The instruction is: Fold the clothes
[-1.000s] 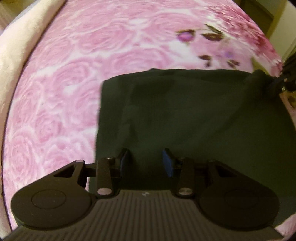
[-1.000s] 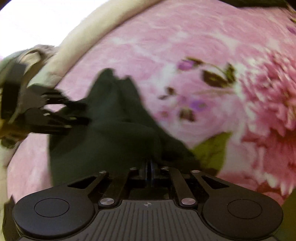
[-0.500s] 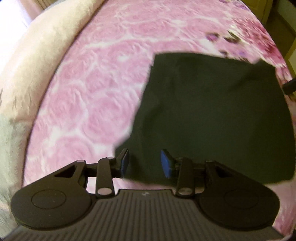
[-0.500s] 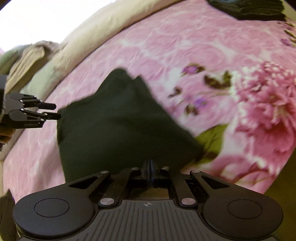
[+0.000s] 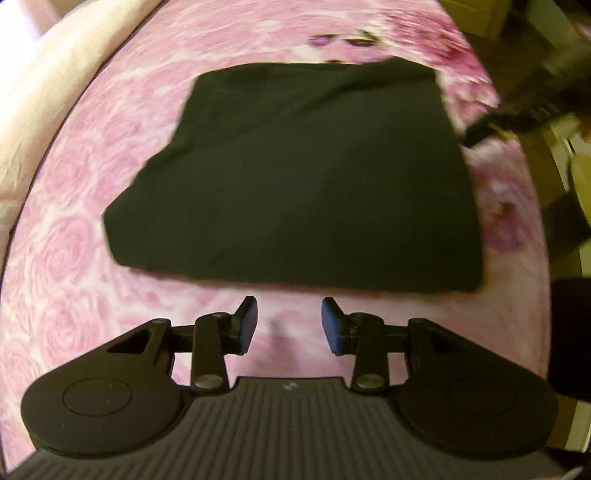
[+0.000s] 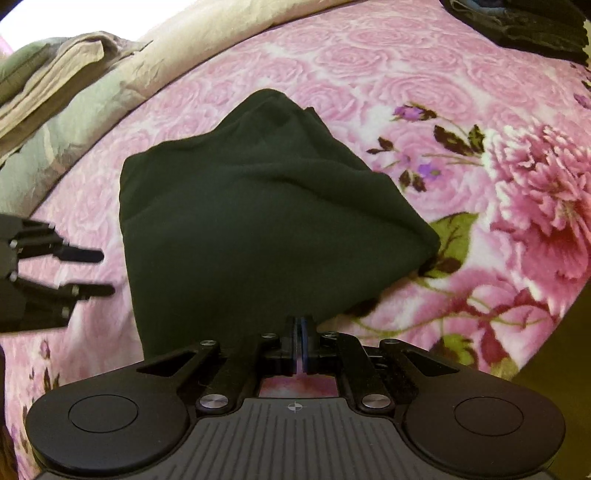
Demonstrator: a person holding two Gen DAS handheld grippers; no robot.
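Dark green garment, folded into a rough rectangle, lying flat on the pink rose-print blanket in the left wrist view. Left gripper hovering just short of the garment's near edge, blue pads parted, nothing between them, only blanket showing in the gap. Blurred at the blanket's right edge: the right gripper, close to the garment's far right corner.

From the right wrist view, same garment lifted into a peak at the near corner, cloth rising toward the right gripper. Jaws nearly together and just opening, a sliver of light between the blue pads; garment edge right at the tips, but whether cloth is pinched between them cannot be told. Left gripper off the garment's left side, fingers spread, clear of the cloth.

Beige and grey-green bedding bunched along the blanket's far left edge. Dark stack of clothes at the far right corner. Large pink flower print on the blanket to the right of the garment.
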